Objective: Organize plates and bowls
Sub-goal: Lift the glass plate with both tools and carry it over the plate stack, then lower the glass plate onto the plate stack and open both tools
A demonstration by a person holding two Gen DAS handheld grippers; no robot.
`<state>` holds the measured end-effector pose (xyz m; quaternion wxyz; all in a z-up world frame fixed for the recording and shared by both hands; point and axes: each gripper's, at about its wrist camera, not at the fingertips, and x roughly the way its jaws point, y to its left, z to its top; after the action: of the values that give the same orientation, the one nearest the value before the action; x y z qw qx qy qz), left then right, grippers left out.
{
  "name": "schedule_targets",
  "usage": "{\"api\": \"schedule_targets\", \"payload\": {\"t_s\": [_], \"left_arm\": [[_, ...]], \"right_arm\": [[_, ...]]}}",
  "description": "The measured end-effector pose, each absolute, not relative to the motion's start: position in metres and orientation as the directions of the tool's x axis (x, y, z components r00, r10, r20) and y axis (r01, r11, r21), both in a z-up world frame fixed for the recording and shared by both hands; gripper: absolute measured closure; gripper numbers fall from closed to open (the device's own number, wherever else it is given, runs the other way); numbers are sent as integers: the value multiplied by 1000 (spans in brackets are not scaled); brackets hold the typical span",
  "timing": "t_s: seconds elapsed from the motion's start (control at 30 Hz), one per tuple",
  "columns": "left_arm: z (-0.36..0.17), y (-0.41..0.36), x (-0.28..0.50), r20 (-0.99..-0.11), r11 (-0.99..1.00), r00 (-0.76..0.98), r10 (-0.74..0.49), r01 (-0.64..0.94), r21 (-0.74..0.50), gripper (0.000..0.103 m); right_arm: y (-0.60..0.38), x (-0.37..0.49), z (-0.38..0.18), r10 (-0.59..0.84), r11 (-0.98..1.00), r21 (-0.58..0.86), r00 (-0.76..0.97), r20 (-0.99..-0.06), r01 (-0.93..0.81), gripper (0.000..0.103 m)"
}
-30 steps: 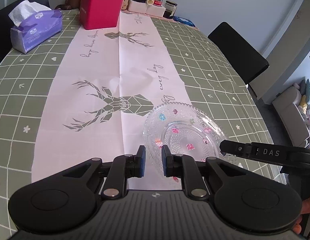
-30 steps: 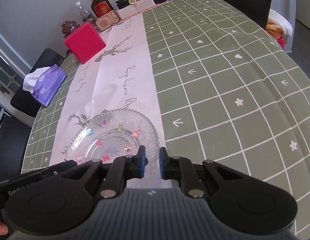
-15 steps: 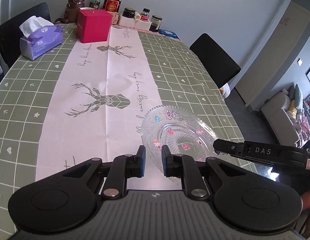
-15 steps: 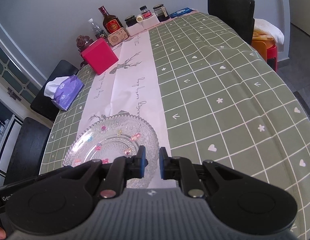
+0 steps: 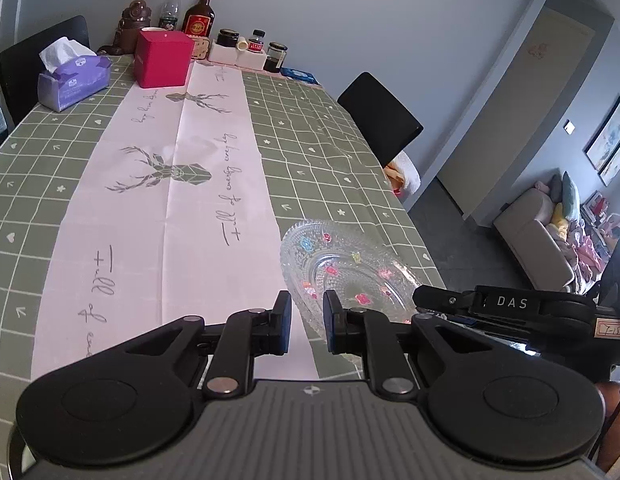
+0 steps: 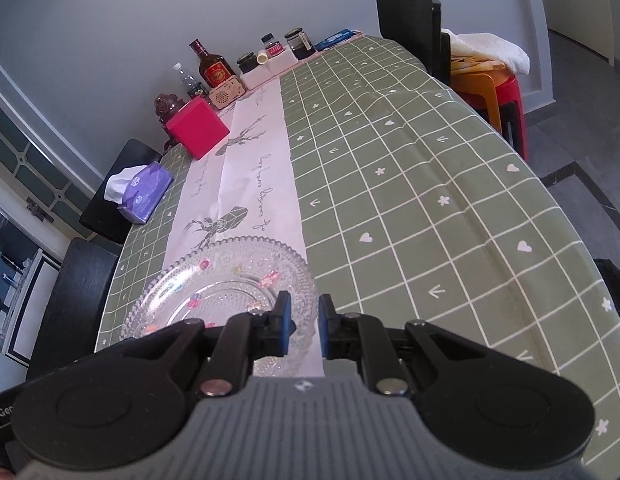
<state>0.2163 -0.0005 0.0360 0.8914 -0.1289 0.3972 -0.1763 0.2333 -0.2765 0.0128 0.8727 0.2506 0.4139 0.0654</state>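
A clear glass plate [image 5: 342,268] with small coloured flowers is held above the near end of the table; it also shows in the right wrist view [image 6: 229,292]. My left gripper [image 5: 306,322] grips its left rim between nearly closed fingers. My right gripper [image 6: 303,324] grips the opposite rim the same way. The right gripper's body [image 5: 510,308] shows at the plate's right edge in the left wrist view. The plate is tilted and lifted off the cloth.
A green checked tablecloth [image 5: 318,144] with a white deer runner [image 5: 177,184] covers the table. At the far end stand a red box [image 5: 162,58], a tissue pack [image 5: 71,80], bottles [image 5: 198,16] and jars. A black chair [image 5: 380,116] stands on the right.
Both grippers have risen and pulled back toward the table's near end, carrying the plate with them. The table looks farther below than one second ago.
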Motion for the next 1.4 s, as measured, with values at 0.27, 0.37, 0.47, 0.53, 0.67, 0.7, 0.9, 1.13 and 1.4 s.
{"api": "schedule_targets", "payload": {"t_s": [0.27,0.37,0.47,0.53,0.67,0.7,0.9,1.13,1.4], "left_arm": [[18,-20,165,-646,891,624,-440,212,-402,85],[4,-26,151,-648,886,616,-448,206,-416,85],[-10,-29,141,-648,875,605,-462,190,-446,85],[-17,-30,136,-645,869,603,-469,188,-457,85],[-31,-32,125,-649,871,602,-465,180,-457,85],[-35,-31,124,-651,872,602,-462,177,-456,85],[-59,-29,124,-673,873,582,-457,151,-463,85],[-70,-30,121,-683,881,577,-448,157,-446,85],[-71,-30,122,-682,880,573,-455,173,-442,85]], "right_arm": [[-305,183,1,326,854,508,649,-687,110,93],[-314,167,-6,322,854,507,646,-692,117,94],[-322,154,-13,319,854,506,643,-697,125,95],[-325,147,-18,318,854,504,639,-700,128,95],[-330,137,-31,328,847,514,624,-709,138,95],[-330,135,-35,333,845,516,618,-713,139,95],[-329,135,-56,342,841,517,586,-735,158,95],[-328,137,-69,340,844,508,560,-755,172,95],[-327,139,-67,336,852,496,552,-763,166,95]]}}
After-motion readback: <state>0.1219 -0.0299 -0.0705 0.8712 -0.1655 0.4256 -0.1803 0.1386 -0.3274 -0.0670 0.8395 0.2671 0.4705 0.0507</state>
